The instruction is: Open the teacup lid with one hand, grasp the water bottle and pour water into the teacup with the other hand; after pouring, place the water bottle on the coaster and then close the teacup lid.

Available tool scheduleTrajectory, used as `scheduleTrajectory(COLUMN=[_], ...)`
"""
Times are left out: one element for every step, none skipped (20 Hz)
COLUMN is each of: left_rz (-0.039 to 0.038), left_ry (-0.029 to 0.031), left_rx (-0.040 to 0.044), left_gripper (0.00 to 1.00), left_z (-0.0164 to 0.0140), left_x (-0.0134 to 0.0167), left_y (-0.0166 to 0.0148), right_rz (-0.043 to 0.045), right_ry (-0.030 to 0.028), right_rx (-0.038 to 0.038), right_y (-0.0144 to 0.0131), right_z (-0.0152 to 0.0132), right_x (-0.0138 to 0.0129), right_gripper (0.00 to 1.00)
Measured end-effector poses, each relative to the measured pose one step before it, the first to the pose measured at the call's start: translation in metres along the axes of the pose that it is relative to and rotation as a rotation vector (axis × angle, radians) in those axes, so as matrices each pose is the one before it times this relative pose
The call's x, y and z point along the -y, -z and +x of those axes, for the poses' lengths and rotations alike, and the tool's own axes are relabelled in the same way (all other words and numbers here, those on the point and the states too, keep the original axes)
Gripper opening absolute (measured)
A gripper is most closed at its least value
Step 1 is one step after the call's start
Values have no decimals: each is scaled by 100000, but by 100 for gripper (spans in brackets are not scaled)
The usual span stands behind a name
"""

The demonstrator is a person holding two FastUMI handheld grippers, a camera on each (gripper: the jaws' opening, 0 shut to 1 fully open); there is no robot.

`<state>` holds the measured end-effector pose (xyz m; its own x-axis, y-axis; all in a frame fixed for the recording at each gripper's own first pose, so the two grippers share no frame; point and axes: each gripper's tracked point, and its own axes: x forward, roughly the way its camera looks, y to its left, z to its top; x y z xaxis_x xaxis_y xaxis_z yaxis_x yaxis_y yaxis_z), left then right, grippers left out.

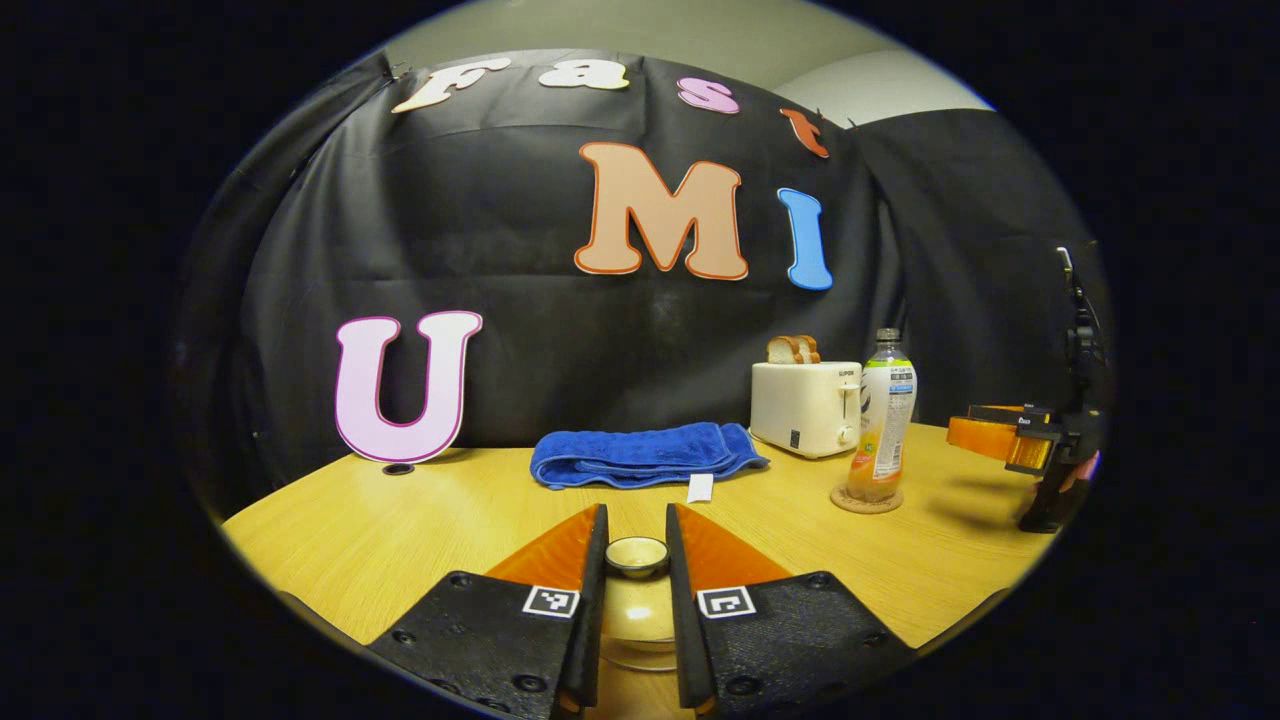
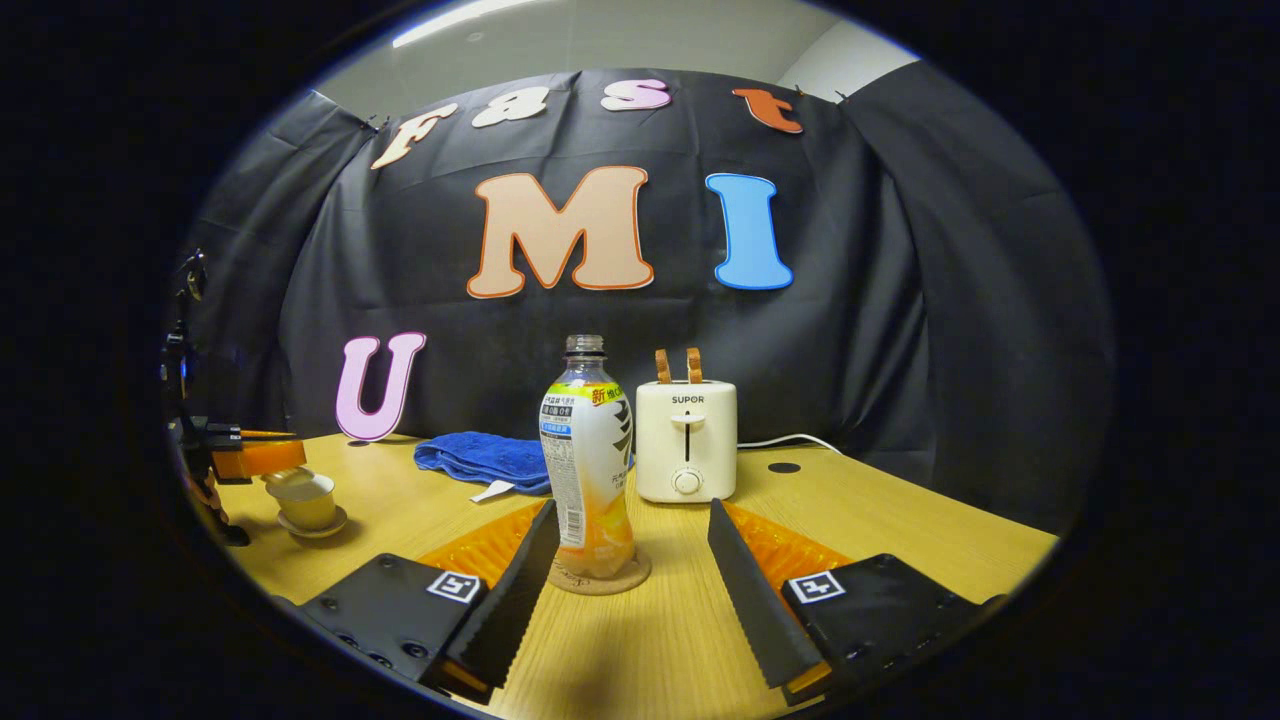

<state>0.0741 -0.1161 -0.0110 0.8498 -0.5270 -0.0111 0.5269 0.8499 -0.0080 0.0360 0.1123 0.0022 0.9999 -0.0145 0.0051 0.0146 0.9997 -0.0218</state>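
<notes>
My left gripper [image 1: 636, 520] is shut on the knob of the teacup lid [image 1: 637, 557], and the yellowish teacup [image 1: 640, 615] lies below, between the fingers. The right gripper view has this teacup [image 2: 308, 508] on its saucer at far left, lid [image 2: 296, 486] resting on it under the left gripper [image 2: 262, 456]. The water bottle [image 2: 588, 470] stands upright on the round cork coaster [image 2: 600, 578]. My right gripper [image 2: 632, 510] is open around the bottle's base, the bottle close to its left finger. From the left gripper view, the bottle [image 1: 883, 420] and right gripper [image 1: 1000, 436] are at right.
A white toaster [image 2: 687, 440] with bread slices stands behind the bottle, its cord trailing right. A folded blue towel [image 1: 640, 455] lies at the back of the wooden table [image 1: 400, 520]. The black cloth wall closes off the rear.
</notes>
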Motion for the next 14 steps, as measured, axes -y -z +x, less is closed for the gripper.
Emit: scheduleTrajectory(left_rz=[397,460,513,556,593,528,445,409,528,446,339,-33,-158,-231], left_ry=[931,1011,936,655,509,129,16,38,162,276,-189,-367,-125,94], left_rx=[-586,-682,-754,-1003,-1339,-1368,-1580,-1366,-1023,-804,-650,-48,180,408], left_gripper=[28,28,28,28,28,28,28,28,28,28,29,28,28,31], left_z=[82,74,112,108,182,121,183,76,90,46,90,-63,-25,-50], left_x=[188,169,192,140,103,41,20,43,106,88,-74,-123,-4,-12], left_y=[145,74,164,64,178,139,291,208,106,87,150,-33,-60,-100], right_rz=[45,-5,27,30,15,52,-10,38,13,-5,38,-22,32,7], right_ry=[-59,-34,-70,-275,-292,-134,-83,-146,-242,-107,-24,-43,-123,-96], right_rx=[-45,-30,-40,-29,-2,-34,9,-19,-16,5,-33,23,-25,-2], right_y=[-65,32,-17,6,-41,7,-6,19,-42,7,-22,30,5,-8], right_z=[-53,57,10,-22,-48,-35,43,-52,-38,2,-2,26,11,-36], right_x=[-7,2,-16,-50,-60,9,-65,-1,-38,-11,-13,10,-42,-26], right_gripper=[98,98,98,98,98,98,98,98,98,98,94,95,96,97])
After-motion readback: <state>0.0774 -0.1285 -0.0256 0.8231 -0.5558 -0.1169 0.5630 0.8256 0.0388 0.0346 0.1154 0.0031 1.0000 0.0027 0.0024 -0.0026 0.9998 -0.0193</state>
